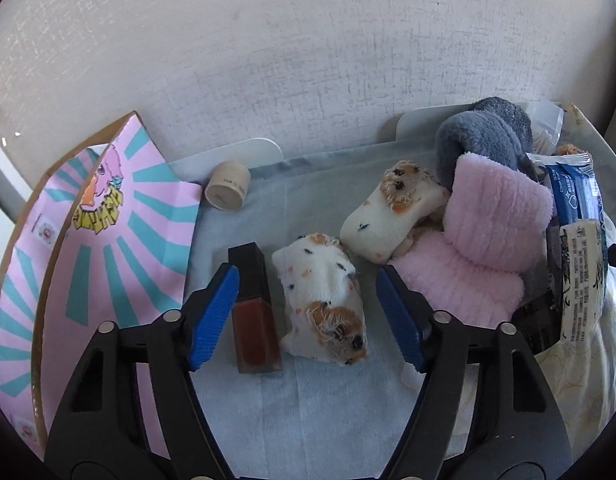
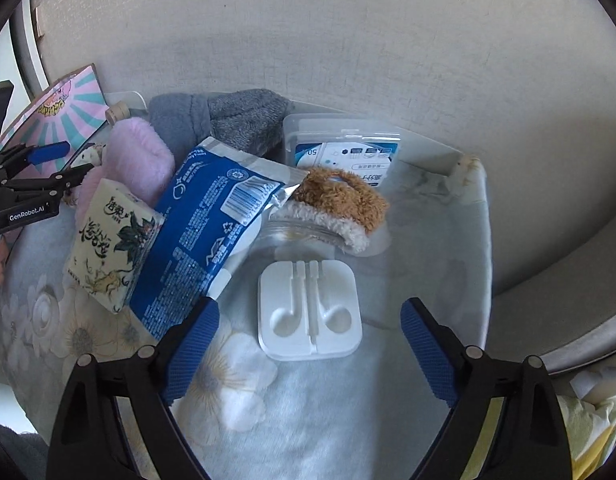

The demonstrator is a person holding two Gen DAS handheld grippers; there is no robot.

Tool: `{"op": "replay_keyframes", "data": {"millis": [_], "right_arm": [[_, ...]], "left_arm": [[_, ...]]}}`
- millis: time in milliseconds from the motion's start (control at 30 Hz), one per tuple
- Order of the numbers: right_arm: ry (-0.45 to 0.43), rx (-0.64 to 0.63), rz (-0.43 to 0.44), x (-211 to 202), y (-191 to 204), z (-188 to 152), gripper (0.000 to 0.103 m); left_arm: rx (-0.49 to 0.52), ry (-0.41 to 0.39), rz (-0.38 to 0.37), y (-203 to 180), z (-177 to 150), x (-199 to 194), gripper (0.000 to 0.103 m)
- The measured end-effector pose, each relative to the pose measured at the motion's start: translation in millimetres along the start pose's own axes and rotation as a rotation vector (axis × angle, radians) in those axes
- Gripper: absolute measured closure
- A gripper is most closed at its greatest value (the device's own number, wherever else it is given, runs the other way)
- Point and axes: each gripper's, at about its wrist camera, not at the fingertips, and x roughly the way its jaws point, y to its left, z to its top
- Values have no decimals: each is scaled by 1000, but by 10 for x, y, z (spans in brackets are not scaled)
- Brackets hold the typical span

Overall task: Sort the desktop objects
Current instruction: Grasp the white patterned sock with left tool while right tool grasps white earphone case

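Both tongs lowered over their picks, neither pinching anything yet

The left tongs (image 1: 308, 312) stand spread with the near spotted white sock (image 1: 322, 300) and the dark red lip-tint bottle (image 1: 253, 312) both between the blue pads, none touching; to take the sock cleanly, shift right so the bottle falls outside the left pad, then close on the sock's middle. The right tongs (image 2: 310, 354) stand wide around the white earphone case (image 2: 310, 312), which lies flat on the pale blue cloth (image 2: 328, 420); I judge it needs a lower, square approach, since its smooth edges could slip. Pink socks (image 1: 496, 220) and the blue wipes pack (image 2: 203, 232) lie just beyond.
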Motion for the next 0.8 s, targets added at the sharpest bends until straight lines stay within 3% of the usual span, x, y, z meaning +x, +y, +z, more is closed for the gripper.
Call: {"op": "replay_keyframes", "data": {"millis": [133, 367, 567, 800], "right_arm": [[17, 24, 22, 81, -86, -23, 22], [37, 23, 64, 141, -156, -125, 49], [19, 63, 46, 10, -178, -173, 49], [20, 122, 40, -339, -217, -213, 49]], "left_arm": [[16, 33, -20, -13, 5, 78, 58], [-11, 60, -59, 26, -42, 146, 73], [-47, 76, -82, 110, -10, 78, 77], [-43, 90, -81, 121, 80, -263, 77]]}}
